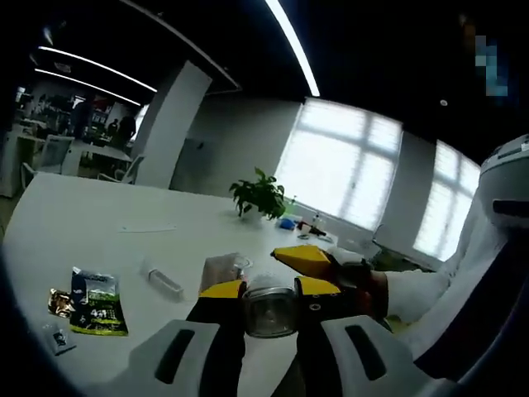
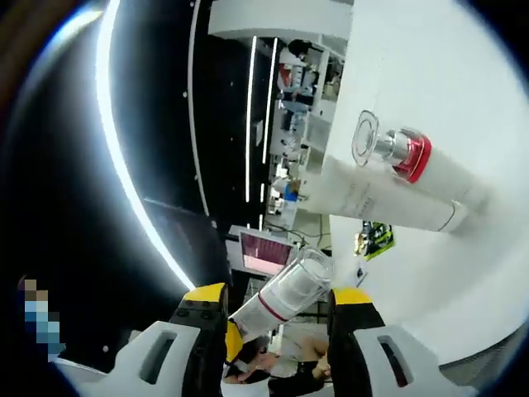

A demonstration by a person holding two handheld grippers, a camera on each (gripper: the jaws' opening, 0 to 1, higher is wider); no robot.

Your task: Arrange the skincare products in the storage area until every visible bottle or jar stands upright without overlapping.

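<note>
In my left gripper view, my left claw [image 1: 269, 291] is closed down on a clear jar [image 1: 269, 313]. Jar sits between the yellow tips w/ its round end facing the cam, so its axis runs roughly along the jaws. The right claw [image 1: 318, 263] comes in from the right, touching or just beside the same jar; can't tell which.

In my right gripper view, a clear-capped bottle [image 2: 281, 298] w/ a white body and red band lies between my jaws, long axis diagonal, cap toward upper right of the view, base toward lower left. Jaws are about a bottle-width apart; contact w/ the pads isn't clear, so can't tell if I've got it gripped.

On the white table [image 2: 463, 273] beyond: a bottle w/ red collar [image 2: 413, 161], clear cap pointing left in view, lying on its side, touching a long white tube [image 2: 388, 203] lying alongside it. View is rolled hard, so the room's up isn't the view's.

Left gripper view, room to move: table [image 1: 99, 215] wide open toward far edge. Near me: small clear tube [image 1: 162, 281] lying flat, a pale jar [image 1: 221, 269] just behind my left tip, green packet [image 1: 99, 304] and small sachets well to the left. Potted plant [image 1: 260, 197] near far edge.
</note>
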